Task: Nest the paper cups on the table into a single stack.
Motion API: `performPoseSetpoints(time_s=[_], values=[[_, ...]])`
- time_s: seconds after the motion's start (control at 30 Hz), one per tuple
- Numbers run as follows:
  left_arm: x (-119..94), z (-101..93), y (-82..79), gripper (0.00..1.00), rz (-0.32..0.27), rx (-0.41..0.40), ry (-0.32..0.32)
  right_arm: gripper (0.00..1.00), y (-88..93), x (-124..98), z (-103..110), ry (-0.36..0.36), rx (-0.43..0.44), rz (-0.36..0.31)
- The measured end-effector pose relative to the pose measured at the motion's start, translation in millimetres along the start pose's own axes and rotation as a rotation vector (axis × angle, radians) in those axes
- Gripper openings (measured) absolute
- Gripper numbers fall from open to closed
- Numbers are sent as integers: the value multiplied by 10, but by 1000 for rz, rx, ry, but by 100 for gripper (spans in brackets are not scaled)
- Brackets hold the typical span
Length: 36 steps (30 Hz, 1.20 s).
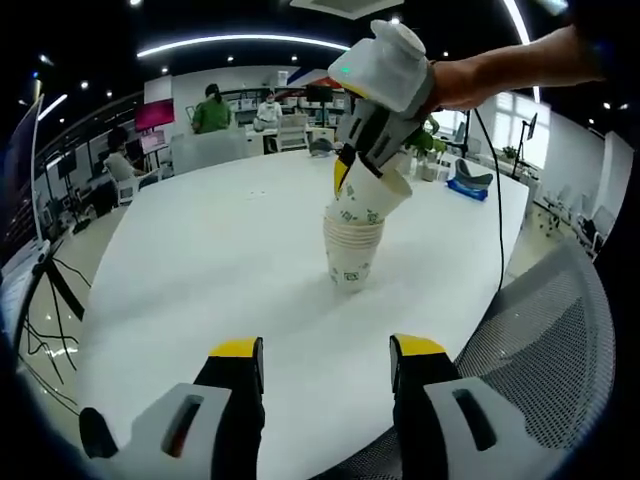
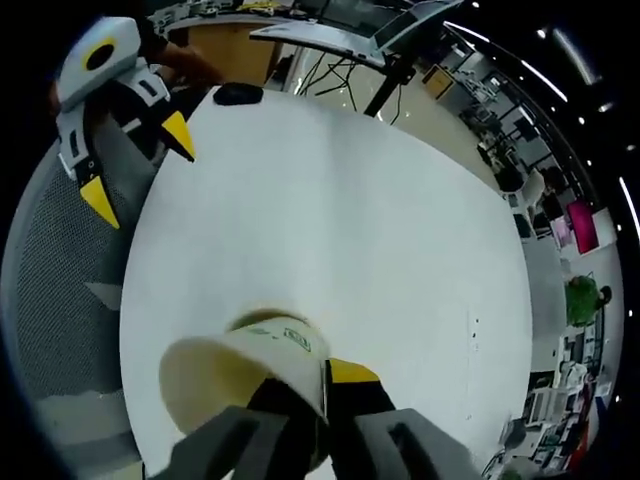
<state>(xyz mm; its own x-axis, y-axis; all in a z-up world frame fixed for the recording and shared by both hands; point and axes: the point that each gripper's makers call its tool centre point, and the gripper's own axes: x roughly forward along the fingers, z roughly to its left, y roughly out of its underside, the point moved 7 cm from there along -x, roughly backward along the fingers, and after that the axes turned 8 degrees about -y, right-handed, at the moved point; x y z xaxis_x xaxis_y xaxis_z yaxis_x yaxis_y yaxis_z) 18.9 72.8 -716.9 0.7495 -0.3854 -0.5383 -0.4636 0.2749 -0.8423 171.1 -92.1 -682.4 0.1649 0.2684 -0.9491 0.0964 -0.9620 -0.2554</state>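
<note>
a stack of white paper cups with green print (image 1: 352, 252) is seen upright on the large white oval surface (image 1: 200, 270), toward the middle of its near half in the left gripper view. directly over the stack, a single white paper cup with green print (image 1: 372, 192) is held tilted, its base touching or just entering the top cup's mouth; which of the two cannot be told.

the right tool (image 1: 352, 166) is clenched on this cup's rim, one yellow-tipped finger inside and one outside, as shown in the right gripper view, where the cup (image 2: 235, 375) lies close to the lens with its open mouth turned to the camera. a person's hand (image 1: 470, 80) is seen behind that tool.

the left tool (image 1: 325, 362) is released, jaws spread apart with nothing between them, held low over the near edge of the surface, well apart from the stack. it is also seen in the right gripper view (image 2: 135, 160), beside a grey mesh office chair (image 2: 60, 300).

seated people are noted at desks in the background.
</note>
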Motion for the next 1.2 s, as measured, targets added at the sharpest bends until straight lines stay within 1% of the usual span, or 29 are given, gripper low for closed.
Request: performPoseSetpoints(time_s=[0.23, 0.5, 0.67, 1.03, 1.1, 1.17, 1.2], values=[[-6, -4, -5, 49, 2, 0, 1, 2, -7, 21, -13, 0, 1, -1], [-19, -9, -15, 49, 2, -2, 0, 5, -22, -17, -31, 1, 33, -19], [-24, -13, -21, 49, 3, 0, 1, 5, -15, -26, -34, 5, 34, -18], [-12, -12, -10, 49, 7, 2, 3, 6, 11, -41, -101, 13, 70, -49], [-10, -14, -9, 49, 8, 3, 5, 6, 12, -74, -128, 23, 80, -62], [-9, -16, -9, 49, 8, 5, 5, 7, -14, -163, -119, 21, 100, -83], [-8, -17, -7, 49, 9, 6, 6, 7, -7, -161, -140, 25, 104, -90]])
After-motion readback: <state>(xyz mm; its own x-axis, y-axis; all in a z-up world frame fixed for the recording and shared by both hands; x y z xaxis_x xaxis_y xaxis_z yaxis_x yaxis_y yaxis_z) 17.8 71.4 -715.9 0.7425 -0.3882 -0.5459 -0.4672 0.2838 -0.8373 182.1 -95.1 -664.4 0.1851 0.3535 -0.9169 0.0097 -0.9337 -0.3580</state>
